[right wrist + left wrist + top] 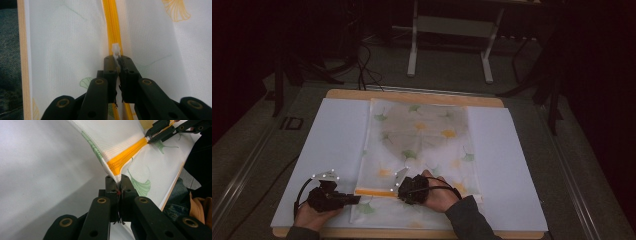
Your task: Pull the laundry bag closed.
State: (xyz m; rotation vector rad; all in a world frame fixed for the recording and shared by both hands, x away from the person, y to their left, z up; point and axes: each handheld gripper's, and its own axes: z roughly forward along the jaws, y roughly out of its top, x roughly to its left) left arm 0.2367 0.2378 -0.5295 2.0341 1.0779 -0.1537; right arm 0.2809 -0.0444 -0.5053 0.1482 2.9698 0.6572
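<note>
1. Fingers: my left gripper [119,185] is clenched on the cover's edge just at the end of the orange zipper [127,155]; the fabric lifts into a ridge from the pinch. My right gripper [119,60] is clenched on the white zipper pull [116,50], pads pressed together with the pull tab between them.

2. Location of work: the mesh cover with ginkgo-leaf print [422,135] lies flat on the white board [337,145], centred, its far edge near the board's far edge. The zipper runs across the cover close to the near edge of the board.

3. Key relation: the zipper's long axis runs left to right, parallel to the near edge. From the left gripper [332,195], at the cover's near-left corner, the track leads rightward straight to the right gripper [409,187], which is nearer the middle of the near edge. The two grippers sit on the same line, apart, tape taut between them.

4. Pull orientation: in the right gripper view the pull points along the track, away from my jaws.

5. Judgement: next move probably slides the pull along that axis; left grip anchors the end. Risk: mesh bunching if the anchor slackens.
</note>
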